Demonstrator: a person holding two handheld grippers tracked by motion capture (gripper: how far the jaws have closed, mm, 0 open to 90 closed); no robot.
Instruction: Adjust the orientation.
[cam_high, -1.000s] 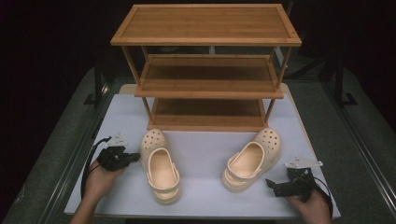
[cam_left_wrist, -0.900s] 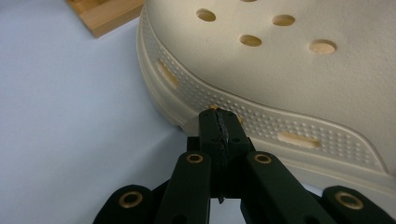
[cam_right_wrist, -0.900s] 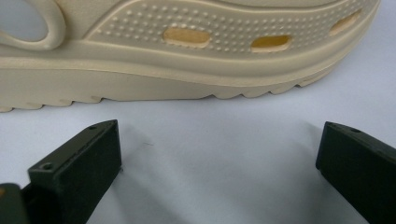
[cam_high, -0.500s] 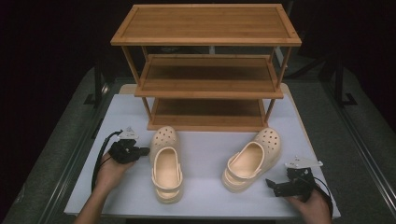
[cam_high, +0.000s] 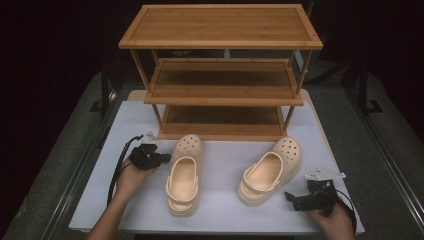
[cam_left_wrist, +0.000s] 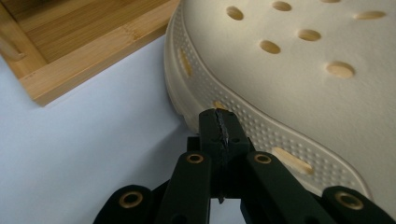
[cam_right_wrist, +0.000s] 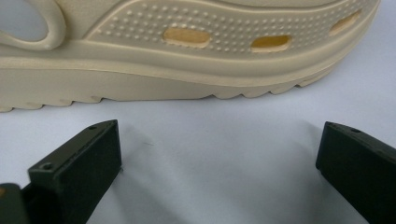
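Moved: the left gripper has slid in from the outer side and now sits at the toe end of the left cream-coloured foam clog with round holes; that clog has swung round so its toe points at the rack. The right hand has kept its place.
Left gripper: jaws pressed fully together, nothing between them; in the left gripper view the closed tip rests right against the clog's dotted side wall, so it pushes rather than grips.
Right gripper: the right gripper has its jaws standing wide apart, holding nothing; the right gripper view looks between them at bare desk, with the sole edge just beyond.
Clogs: both lie on the white desk in front of the three-tier wooden shoe rack; the left one is near the rack's left front leg, the right cream-coloured foam clog well apart from it, toe angled up and to the right.
Key relation: the left clog lies directly to the gripper's inner side, long axis running front to back toward the bottom shelf. The left hand is plainly the nearer one.
Next move, likely: a nudge or a grasp at the toe to send it to the rack; the jaws must open first for any grasp.
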